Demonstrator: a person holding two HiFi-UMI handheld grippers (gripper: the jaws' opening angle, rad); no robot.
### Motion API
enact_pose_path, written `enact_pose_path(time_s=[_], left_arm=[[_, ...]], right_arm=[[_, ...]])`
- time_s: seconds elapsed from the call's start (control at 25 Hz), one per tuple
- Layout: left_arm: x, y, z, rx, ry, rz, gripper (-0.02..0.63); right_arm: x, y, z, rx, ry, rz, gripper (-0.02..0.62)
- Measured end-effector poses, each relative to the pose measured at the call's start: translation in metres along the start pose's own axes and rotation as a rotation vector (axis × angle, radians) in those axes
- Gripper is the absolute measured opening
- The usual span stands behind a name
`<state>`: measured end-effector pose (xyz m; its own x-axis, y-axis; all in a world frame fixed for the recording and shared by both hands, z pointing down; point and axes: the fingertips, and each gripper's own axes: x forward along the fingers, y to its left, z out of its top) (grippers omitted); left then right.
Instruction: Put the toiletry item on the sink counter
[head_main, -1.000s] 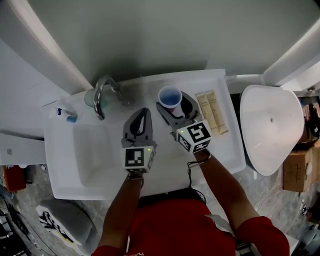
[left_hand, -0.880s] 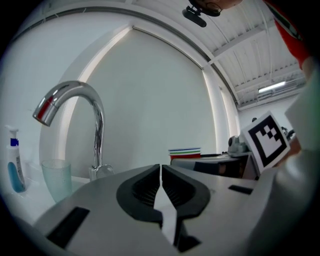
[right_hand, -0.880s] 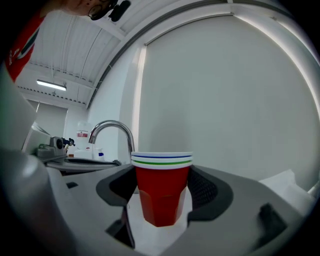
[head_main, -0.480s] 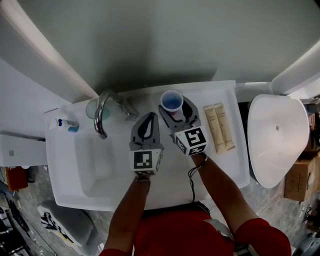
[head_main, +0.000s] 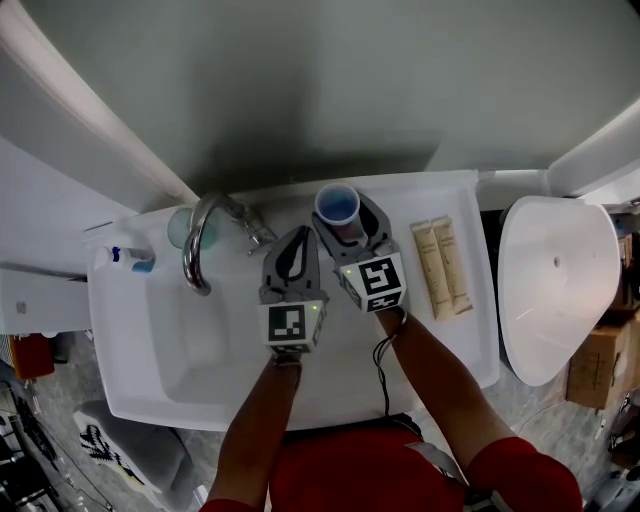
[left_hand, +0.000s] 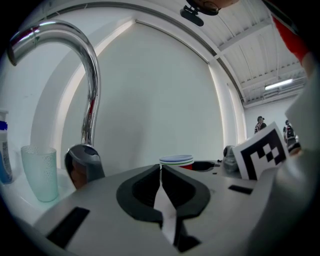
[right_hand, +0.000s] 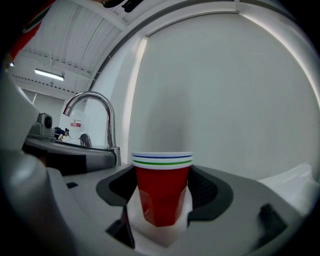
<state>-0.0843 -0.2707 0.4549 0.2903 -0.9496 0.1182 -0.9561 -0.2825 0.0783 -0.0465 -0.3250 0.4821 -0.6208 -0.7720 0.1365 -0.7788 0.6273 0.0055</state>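
A red paper cup (head_main: 338, 208) with a blue inside and striped white rim stands upright between the fingers of my right gripper (head_main: 345, 216). The gripper is shut on the cup (right_hand: 162, 192), over the white sink counter (head_main: 430, 330) close to the back wall. Whether the cup's base touches the counter I cannot tell. My left gripper (head_main: 295, 236) is beside it on the left, shut with nothing between its fingers. In the left gripper view its closed fingertips (left_hand: 161, 172) point at the wall, with the cup's rim (left_hand: 176, 161) just behind them.
A chrome faucet (head_main: 205, 235) arches over the basin (head_main: 190, 340) at left. A pale green tumbler (head_main: 180, 225) and a small blue-and-white bottle (head_main: 130, 257) stand behind the basin. Two beige sachets (head_main: 443, 265) lie right of the cup. A white toilet lid (head_main: 555, 285) is at far right.
Both grippers have sunk toward the counter and moved a little toward the wall, the right one carrying the cup. Neither grip has changed.
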Motion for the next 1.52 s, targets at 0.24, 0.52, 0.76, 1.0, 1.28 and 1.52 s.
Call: enact_pose_path(time_s=[0.24,0.52,0.76,1.0,1.28,1.52], left_arm=[[0.002,0.0,0.002,-0.009,-0.017,0.004,0.026],[0.001,0.003,-0.007,0.0,0.006,0.004,0.025],[0.001,-0.001,-0.008,-0.002,-0.001,-0.014,0.026],[-0.001,0.0,-0.016,-0.004,0.022,-0.018,0.026],[-0.005,-0.004,-0.009,0.002,0.011,-0.034,0.026],[-0.011,-0.01,-0.002,0.0,0.001,-0.048,0.025]], right_arm=[[0.004,0.005,-0.006,-0.008,0.027,0.012,0.287],[0.003,0.006,-0.02,-0.016,0.075,0.013,0.288],[0.002,0.006,-0.025,-0.012,0.096,0.012,0.288],[-0.001,0.005,-0.038,0.029,0.153,0.025,0.318],[-0.01,0.004,-0.035,0.012,0.153,0.004,0.33],[-0.037,-0.004,-0.027,0.029,0.15,-0.03,0.328]])
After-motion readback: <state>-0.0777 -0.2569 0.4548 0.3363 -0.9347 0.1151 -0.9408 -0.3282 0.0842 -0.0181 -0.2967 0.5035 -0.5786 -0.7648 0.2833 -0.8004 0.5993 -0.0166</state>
